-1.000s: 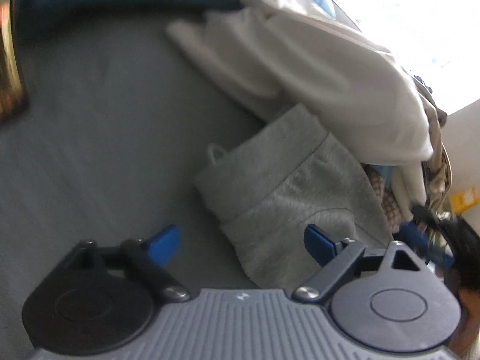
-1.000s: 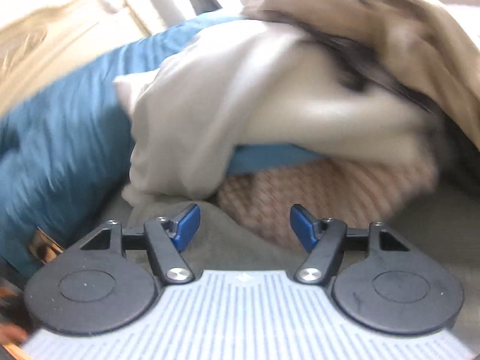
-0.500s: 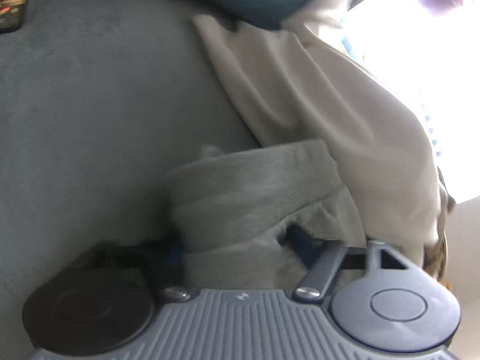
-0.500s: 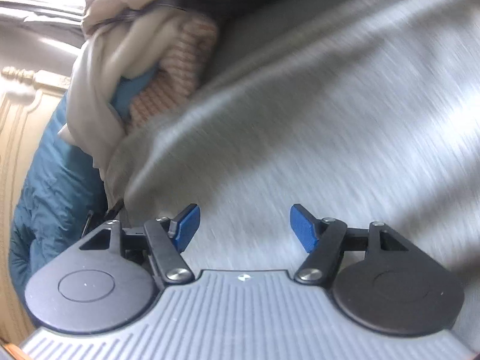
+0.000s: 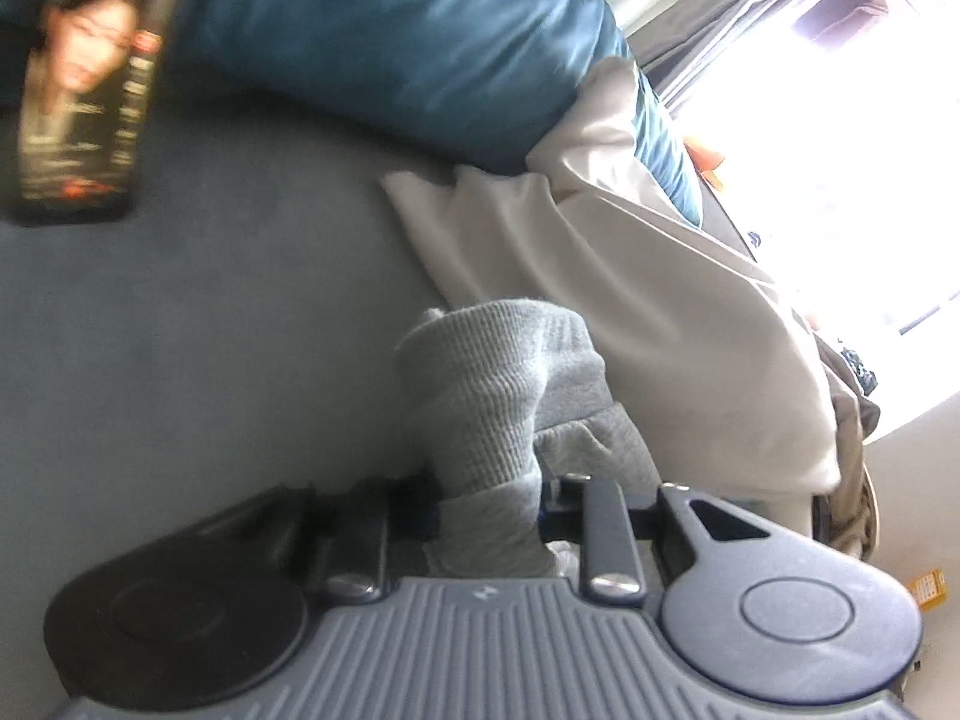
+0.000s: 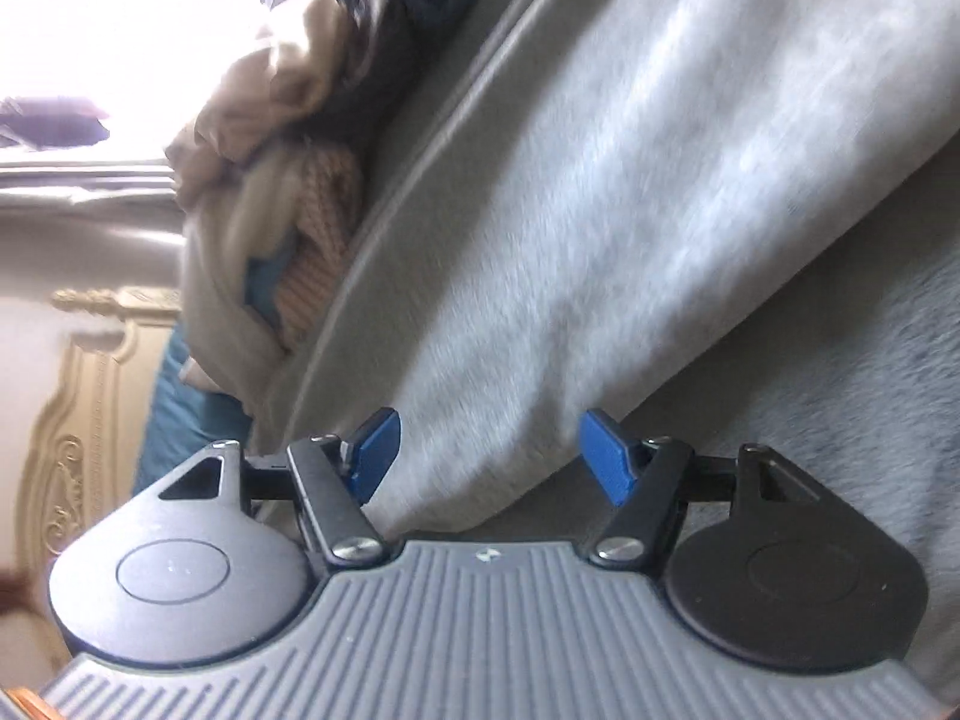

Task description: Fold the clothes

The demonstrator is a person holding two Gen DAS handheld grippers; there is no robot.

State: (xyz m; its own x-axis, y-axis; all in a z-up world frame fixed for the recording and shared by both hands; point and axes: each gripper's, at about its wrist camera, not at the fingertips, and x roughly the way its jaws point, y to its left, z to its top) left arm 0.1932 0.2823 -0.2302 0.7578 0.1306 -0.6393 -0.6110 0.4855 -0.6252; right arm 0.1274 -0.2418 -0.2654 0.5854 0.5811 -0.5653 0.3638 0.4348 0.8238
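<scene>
Currently left tongs (image 5: 486, 516) clamped on grey garment's (image 5: 510, 372) ribbed cuff (soft, limp, light); right tongs (image 6: 486, 456) spread, empty.

The grey knit garment (image 5: 498, 420), ribbed cuff bunched, is pinched upright in the left claw (image 5: 489, 516).

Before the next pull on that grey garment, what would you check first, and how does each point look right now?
1. Left gripper shut on the grey garment: ok.
2. Grip deep enough to hold: cannot tell, the fabric hides the fingers.
3. Right gripper open, holding nothing: ok.
4. Grey cloth between the right fingers, ready to pinch: ok.
5. Garment free of the white cloth: not ok, they touch.
6. Phone clear of the garment: ok.
</scene>
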